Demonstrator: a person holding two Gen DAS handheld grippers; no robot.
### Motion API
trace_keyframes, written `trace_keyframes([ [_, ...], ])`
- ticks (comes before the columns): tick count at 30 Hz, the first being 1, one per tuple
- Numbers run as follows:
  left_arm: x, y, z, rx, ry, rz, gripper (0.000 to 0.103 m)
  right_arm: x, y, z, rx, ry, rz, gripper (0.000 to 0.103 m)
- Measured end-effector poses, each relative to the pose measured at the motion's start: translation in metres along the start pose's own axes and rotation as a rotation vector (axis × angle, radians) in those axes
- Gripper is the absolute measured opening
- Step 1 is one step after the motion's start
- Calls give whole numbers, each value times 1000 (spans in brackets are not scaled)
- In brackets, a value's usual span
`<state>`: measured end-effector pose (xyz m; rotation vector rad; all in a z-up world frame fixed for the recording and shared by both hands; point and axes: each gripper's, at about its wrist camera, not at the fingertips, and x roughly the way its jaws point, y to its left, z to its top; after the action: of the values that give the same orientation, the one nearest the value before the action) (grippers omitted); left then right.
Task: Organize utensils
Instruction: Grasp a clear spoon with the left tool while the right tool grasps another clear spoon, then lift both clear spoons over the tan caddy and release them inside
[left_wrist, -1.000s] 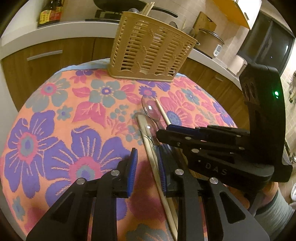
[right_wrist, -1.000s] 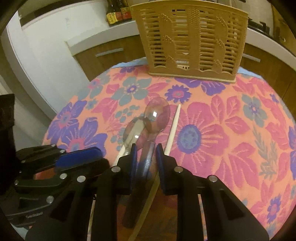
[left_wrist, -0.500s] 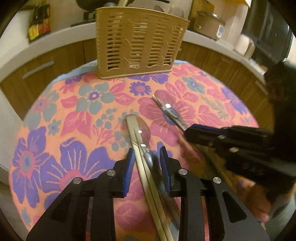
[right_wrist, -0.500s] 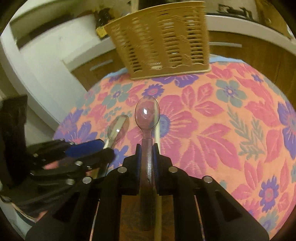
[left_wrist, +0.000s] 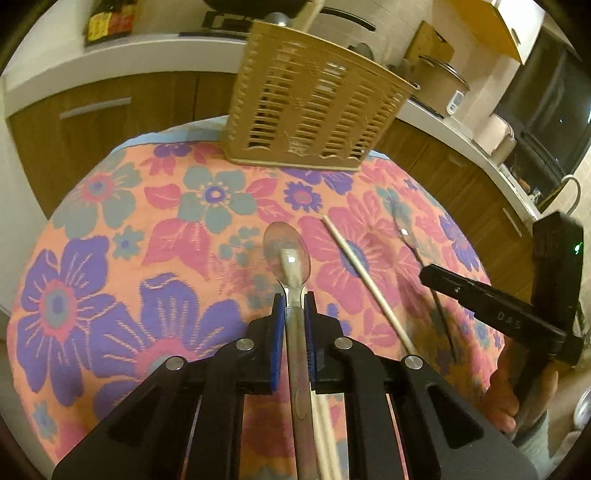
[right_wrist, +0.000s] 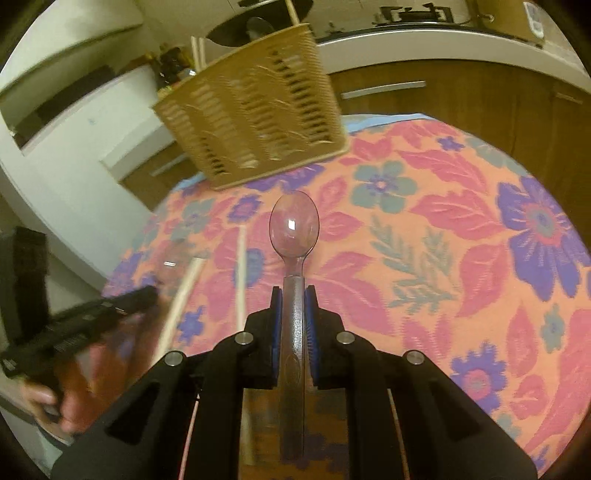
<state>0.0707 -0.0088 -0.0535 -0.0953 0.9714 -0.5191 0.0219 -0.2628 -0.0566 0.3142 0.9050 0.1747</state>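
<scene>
Left gripper (left_wrist: 294, 306) clamps a metal spoon (left_wrist: 288, 258) by its neck, over mid-table (left_wrist: 74, 295). Right gripper (right_wrist: 293, 301) clamps a clear spoon (right_wrist: 294, 225) likewise. Basket (left_wrist: 314, 107) at far edge; chopstick (left_wrist: 365, 277) lies between the grippers.

Bare cloth (left_wrist: 155, 236) lies open between the grippers and the basket (left_wrist: 314, 107) at the far edge. Two chopsticks (right_wrist: 242, 266) lie loose on it, between the left gripper (left_wrist: 294, 301) and right gripper (right_wrist: 293, 295).

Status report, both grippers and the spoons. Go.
Left gripper shut on metal spoon. Right gripper shut on clear plastic spoon. Chopsticks on tablecloth; path to utensil basket open.
</scene>
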Motion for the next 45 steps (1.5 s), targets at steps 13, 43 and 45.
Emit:
trace_keyframes([
  [13, 3, 6, -3, 191, 62, 122, 25, 14, 7, 3, -93, 164, -119, 33],
  [43, -46, -37, 36, 295, -147, 111, 10, -13, 31, 34, -142, 125, -77, 10],
  [45, -56, -41, 48, 286, -204, 88, 10, -22, 34, 44, -146, 81, -61, 10],
])
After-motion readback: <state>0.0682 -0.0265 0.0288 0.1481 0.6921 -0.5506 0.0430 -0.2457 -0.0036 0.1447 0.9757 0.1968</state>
